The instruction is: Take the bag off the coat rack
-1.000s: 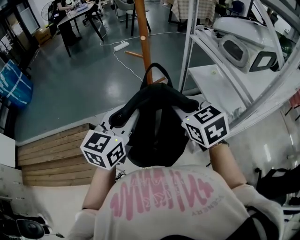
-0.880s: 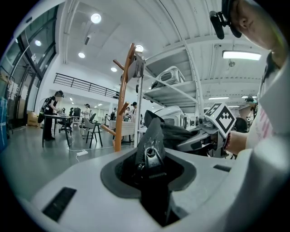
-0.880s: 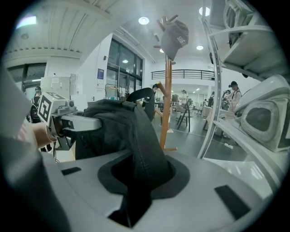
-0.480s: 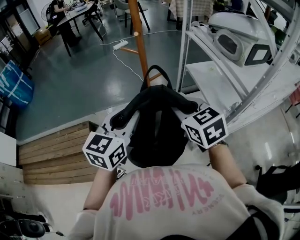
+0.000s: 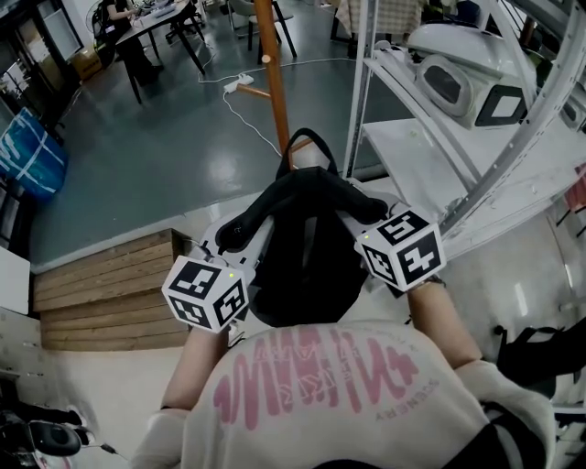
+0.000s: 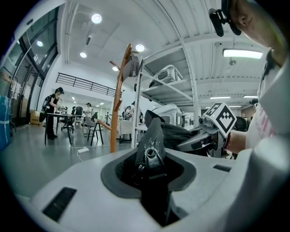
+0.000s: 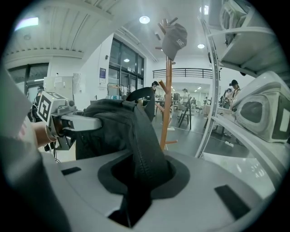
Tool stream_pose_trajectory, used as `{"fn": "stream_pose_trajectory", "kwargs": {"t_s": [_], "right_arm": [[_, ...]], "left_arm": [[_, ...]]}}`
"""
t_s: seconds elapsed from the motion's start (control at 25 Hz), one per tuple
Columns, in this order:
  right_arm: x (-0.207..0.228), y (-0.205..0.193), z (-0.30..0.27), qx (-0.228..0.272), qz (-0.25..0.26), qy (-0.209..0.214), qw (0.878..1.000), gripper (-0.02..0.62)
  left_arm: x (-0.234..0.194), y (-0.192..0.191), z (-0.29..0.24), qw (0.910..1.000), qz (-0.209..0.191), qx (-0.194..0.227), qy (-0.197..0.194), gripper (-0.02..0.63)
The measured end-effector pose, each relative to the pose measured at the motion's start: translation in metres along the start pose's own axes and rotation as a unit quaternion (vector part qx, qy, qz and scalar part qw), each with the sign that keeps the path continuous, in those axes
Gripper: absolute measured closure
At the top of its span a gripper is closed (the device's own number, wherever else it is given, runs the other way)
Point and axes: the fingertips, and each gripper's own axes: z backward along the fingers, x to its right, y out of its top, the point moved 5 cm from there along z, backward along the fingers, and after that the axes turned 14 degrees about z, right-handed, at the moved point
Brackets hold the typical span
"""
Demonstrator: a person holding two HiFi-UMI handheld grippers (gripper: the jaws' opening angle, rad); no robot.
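Observation:
The black bag [image 5: 302,252] hangs free between my two grippers, just in front of the person's chest and clear of the wooden coat rack [image 5: 273,82]. My left gripper [image 5: 231,236] is shut on the bag's left edge, where a zipper pull [image 6: 149,153] shows between its jaws. On the right side, my right gripper [image 5: 355,215] is shut on a stitched fold of the bag [image 7: 146,156]. The bag's loop handle [image 5: 307,142] stands up toward the rack pole. A grey cap [image 7: 174,40] hangs at the rack's top.
A metal shelf unit [image 5: 430,137] with white machine housings [image 5: 453,78] stands close on the right. Wooden planking [image 5: 105,293] lies at the left. A power strip and cable [image 5: 238,87] lie on the floor behind the rack. Desks with seated people [image 5: 137,23] are far back.
Both grippers keep their hold on the bag. Bag and hands have shifted slightly together, and the rack pole now shows a little further left in the head view.

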Motion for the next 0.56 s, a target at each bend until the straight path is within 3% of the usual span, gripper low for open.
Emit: {"fn": "stream_pose_trajectory", "kwargs": {"t_s": [0.56], "right_arm": [[-0.009, -0.007, 0.008, -0.011, 0.007, 0.008, 1.0, 0.518]], "left_arm": [[0.009, -0.01, 0.009, 0.9999, 0.008, -0.002, 0.007, 0.506]]}}
